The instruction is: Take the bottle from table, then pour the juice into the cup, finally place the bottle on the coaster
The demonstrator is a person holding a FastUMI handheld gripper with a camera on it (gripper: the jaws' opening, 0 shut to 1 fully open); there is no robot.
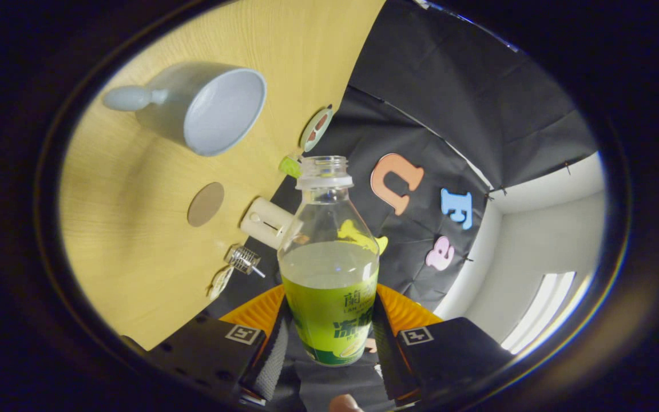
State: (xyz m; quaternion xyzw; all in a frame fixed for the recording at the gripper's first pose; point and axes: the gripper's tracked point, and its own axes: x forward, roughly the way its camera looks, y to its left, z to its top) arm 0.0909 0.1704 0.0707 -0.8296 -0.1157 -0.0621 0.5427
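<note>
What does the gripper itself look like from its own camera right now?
The gripper has two flat, ridged fingers mounted on boxy black blocks. Each block carries a square black-and-white marker on top. Orange ribbed parts fan out behind the fingers. No cables or sleeves are visible.

Single fisheye view, riding on the gripper (329, 337), looking forward along its two fingers. Camera sits very close behind the bottle (329, 269) clamped between those fingers. View is rolled hard: the table (135, 257) stands up as a slanted plane on one side, with the cup (215, 109) and coaster (205, 203) farther off, booth wall and ceiling on the other.
</note>
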